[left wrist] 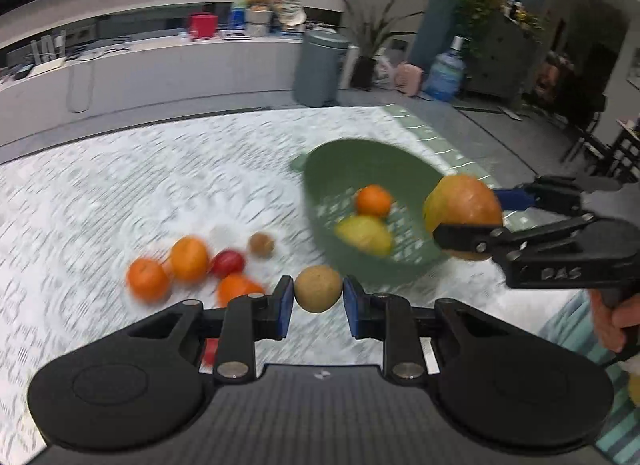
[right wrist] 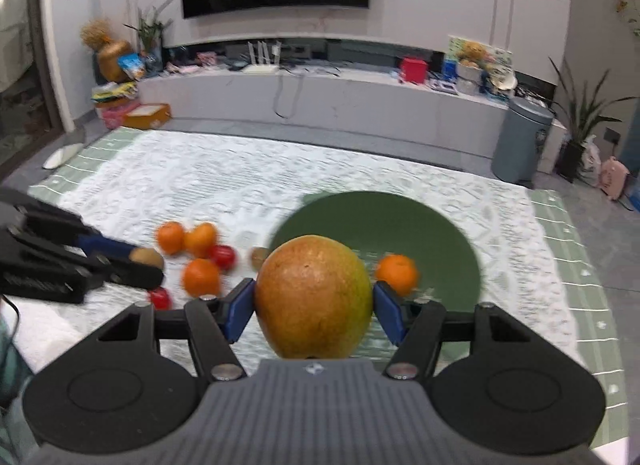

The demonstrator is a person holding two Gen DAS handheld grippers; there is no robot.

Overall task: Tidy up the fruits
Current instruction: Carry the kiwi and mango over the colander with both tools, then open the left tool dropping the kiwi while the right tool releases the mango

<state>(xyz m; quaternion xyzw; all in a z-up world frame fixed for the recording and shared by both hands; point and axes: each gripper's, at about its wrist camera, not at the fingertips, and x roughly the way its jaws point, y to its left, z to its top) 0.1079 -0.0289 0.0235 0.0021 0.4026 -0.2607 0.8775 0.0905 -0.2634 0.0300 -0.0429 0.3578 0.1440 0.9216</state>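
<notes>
Right wrist view: basket (right wrist: 380,217) partly behind held mango (right wrist: 314,297).

Blue pads on black arms for the left gripper (left wrist: 319,301), pinching a dull tan-brown kiwi (left wrist: 319,289). The right gripper (right wrist: 314,307) shows the same black and blue, clamped on a big mango (right wrist: 314,297), orange-red blushing to yellow-green at its edge. The colander (left wrist: 372,209) is sage green, and in it sit a bright orange tangerine (left wrist: 373,200) and a yellow lemon (left wrist: 363,234). The cloth (left wrist: 160,185) is white with a grey lace-like pattern, bordered in pale green with white lines. On it lie orange tangerines (left wrist: 166,269) and a red fruit (left wrist: 227,263).
</notes>
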